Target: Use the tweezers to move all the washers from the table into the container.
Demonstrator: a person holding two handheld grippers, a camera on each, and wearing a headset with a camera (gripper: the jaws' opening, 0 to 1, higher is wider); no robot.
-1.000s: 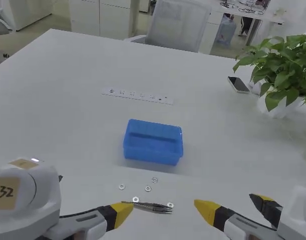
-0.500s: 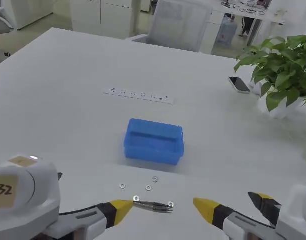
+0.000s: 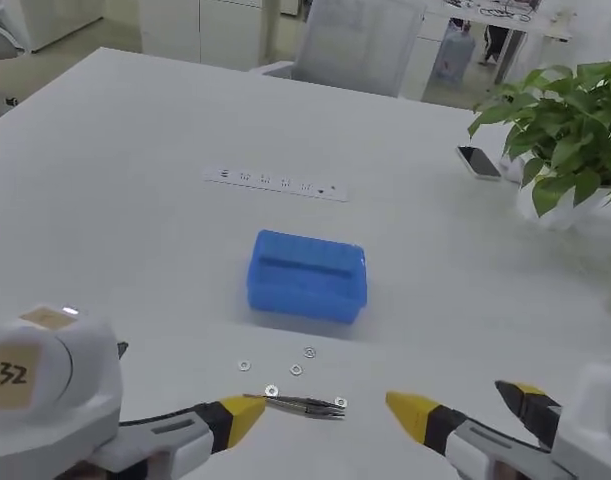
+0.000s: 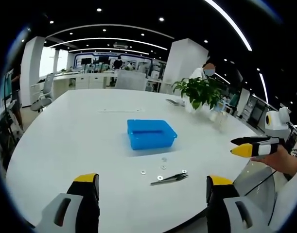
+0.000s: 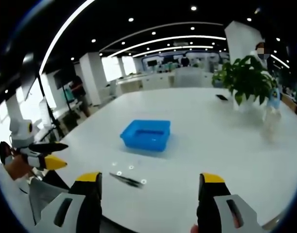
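A blue container (image 3: 307, 275) stands in the middle of the white table (image 3: 135, 200). In front of it lie several small washers (image 3: 296, 370) and the metal tweezers (image 3: 300, 403), flat on the table. My left gripper (image 4: 152, 180) is open near the table's front edge, with one yellow fingertip (image 3: 243, 414) just left of the tweezers (image 4: 168, 178). My right gripper (image 3: 470, 408) is open a little to the right of them, holding nothing. In the right gripper view, the tweezers (image 5: 126, 180) lie left of centre before the container (image 5: 146, 134).
A white power strip (image 3: 275, 186) lies behind the container. A phone (image 3: 479, 162) and a potted plant (image 3: 570, 130) are at the far right. A chair (image 3: 355, 45) stands at the table's far side.
The head view has shifted a little. The tweezers, washers and container lie where they were, and both grippers stay open in about the same places.
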